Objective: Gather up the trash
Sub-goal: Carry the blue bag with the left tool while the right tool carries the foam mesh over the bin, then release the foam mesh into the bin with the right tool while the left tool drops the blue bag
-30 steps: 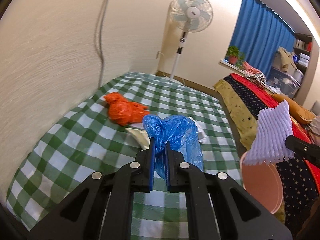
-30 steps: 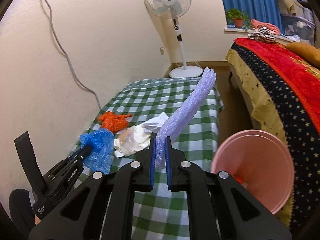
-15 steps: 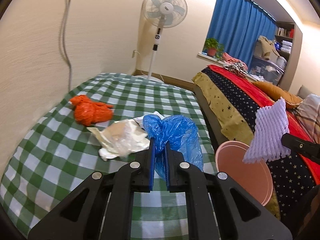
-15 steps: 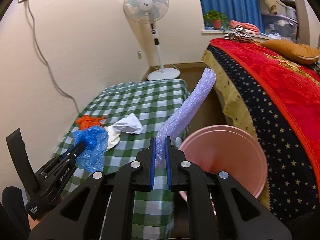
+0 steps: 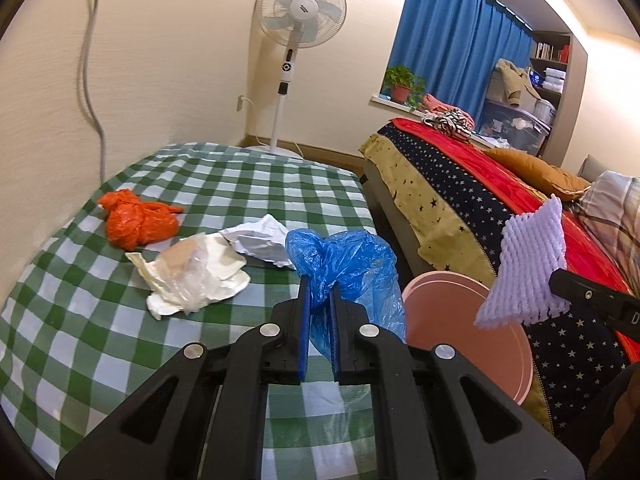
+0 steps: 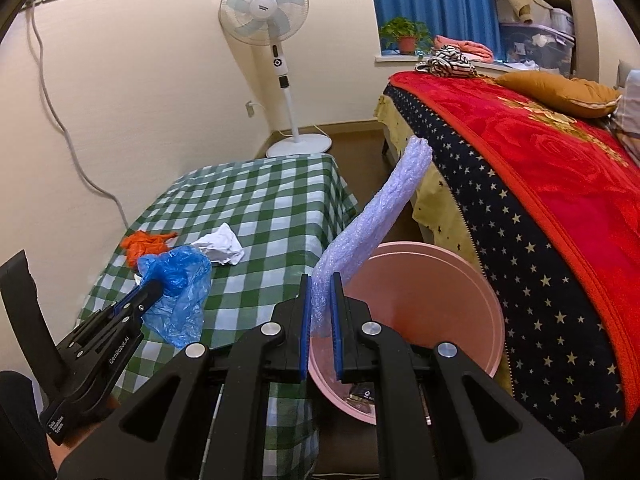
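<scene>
My left gripper [image 5: 320, 286] is shut on a crumpled blue plastic bag [image 5: 348, 258], held above the near right part of the checked table [image 5: 248, 184]. From the right wrist view the same bag [image 6: 180, 276] hangs off the left gripper [image 6: 154, 282]. The right gripper [image 6: 321, 284] is shut on a lilac foam net sleeve [image 6: 376, 220] that slants up over a pink bucket [image 6: 448, 304]. This sleeve [image 5: 528, 264] hovers over the bucket [image 5: 440, 320] in the left wrist view. On the cloth lie an orange bag [image 5: 136, 220], a cream wrapper [image 5: 196, 272] and crumpled white paper [image 5: 260, 240].
A standing fan [image 5: 296, 24] rises beyond the table's far end, and a grey cable [image 5: 92, 80] hangs down the left wall. A bed with a red and starred blanket [image 6: 540, 168] runs along the right, with the bucket in the gap between bed and table.
Both grippers have swung to the right with their loads. The bucket now sits larger and closer under the foam sleeve, and the blue bag has come nearer to the table's right edge.
</scene>
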`<state>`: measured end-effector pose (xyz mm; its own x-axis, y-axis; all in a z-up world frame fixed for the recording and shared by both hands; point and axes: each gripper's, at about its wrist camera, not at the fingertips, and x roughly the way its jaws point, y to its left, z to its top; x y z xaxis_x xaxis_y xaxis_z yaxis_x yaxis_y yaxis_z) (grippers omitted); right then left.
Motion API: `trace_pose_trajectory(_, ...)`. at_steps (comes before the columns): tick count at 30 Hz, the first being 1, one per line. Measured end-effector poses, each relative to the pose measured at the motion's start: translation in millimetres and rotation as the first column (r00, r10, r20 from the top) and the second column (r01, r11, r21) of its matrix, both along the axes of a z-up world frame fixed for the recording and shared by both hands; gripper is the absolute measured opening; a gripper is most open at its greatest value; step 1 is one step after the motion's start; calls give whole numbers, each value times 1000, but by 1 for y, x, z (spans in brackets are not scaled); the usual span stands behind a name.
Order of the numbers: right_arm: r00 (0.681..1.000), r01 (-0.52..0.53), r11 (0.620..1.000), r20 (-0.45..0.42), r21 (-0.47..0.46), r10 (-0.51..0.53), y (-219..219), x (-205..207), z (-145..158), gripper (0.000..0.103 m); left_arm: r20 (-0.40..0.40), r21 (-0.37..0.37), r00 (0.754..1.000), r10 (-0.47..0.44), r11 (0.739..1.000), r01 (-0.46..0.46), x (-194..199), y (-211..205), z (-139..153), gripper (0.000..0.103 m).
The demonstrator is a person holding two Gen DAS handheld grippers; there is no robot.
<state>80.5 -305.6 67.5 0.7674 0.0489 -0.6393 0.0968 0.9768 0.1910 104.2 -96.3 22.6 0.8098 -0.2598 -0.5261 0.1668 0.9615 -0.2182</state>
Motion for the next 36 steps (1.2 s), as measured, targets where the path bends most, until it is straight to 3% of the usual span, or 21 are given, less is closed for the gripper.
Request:
trace_pose_trajectory(24,992,86,996,-90,-12,-87,-22,8,-24,9,-9,-25,987,-163,986,162,13,-53,-12,8)
trace_pose_trajectory(36,969,179,980,-156,-91,-192,-38,9,-36,9,-18,-11,969,-247,969,247,22,-92,-21,8)
